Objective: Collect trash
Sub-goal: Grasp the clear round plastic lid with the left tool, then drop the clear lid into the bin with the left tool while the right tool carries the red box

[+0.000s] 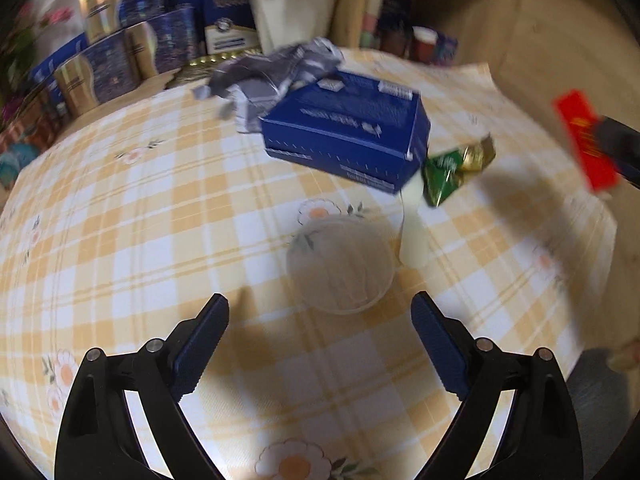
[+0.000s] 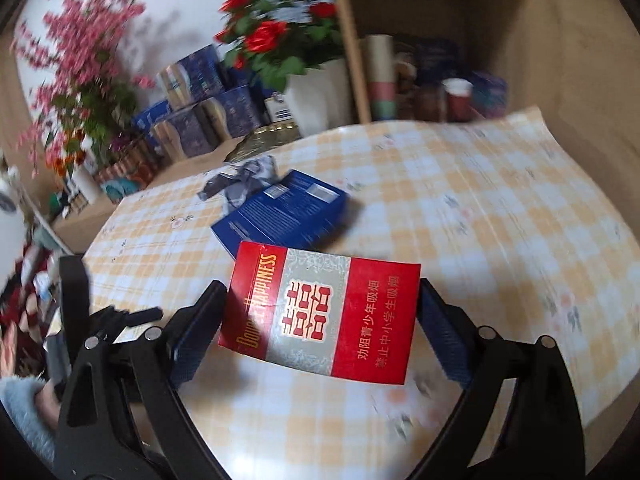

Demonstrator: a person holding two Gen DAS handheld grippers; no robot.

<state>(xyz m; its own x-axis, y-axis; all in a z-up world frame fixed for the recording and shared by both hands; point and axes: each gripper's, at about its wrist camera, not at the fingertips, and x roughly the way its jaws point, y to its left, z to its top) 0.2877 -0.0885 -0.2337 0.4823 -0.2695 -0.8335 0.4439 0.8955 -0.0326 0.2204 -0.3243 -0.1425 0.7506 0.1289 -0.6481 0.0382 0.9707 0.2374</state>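
Observation:
My right gripper [image 2: 320, 312] is shut on a red cigarette pack [image 2: 320, 310] and holds it above the checked tablecloth [image 2: 500, 220]. The pack also shows at the right edge of the left wrist view [image 1: 584, 140]. My left gripper [image 1: 320, 340] is open and empty, just short of a clear plastic cup [image 1: 340, 264] lying on the cloth. Beyond the cup lie a blue box [image 1: 348, 132], a crumpled grey wrapper [image 1: 276, 76] and a green and gold wrapper [image 1: 456, 168]. The blue box [image 2: 284, 212] and grey wrapper [image 2: 244, 180] also show in the right wrist view.
Blue and gold gift boxes [image 1: 116, 56] and a white flower pot [image 1: 292, 12] stand behind the table. A wooden shelf unit [image 2: 420, 60] with cups stands at the back right. Pink flowers [image 2: 80, 60] stand at the left. The table edge [image 1: 600, 240] runs close on the right.

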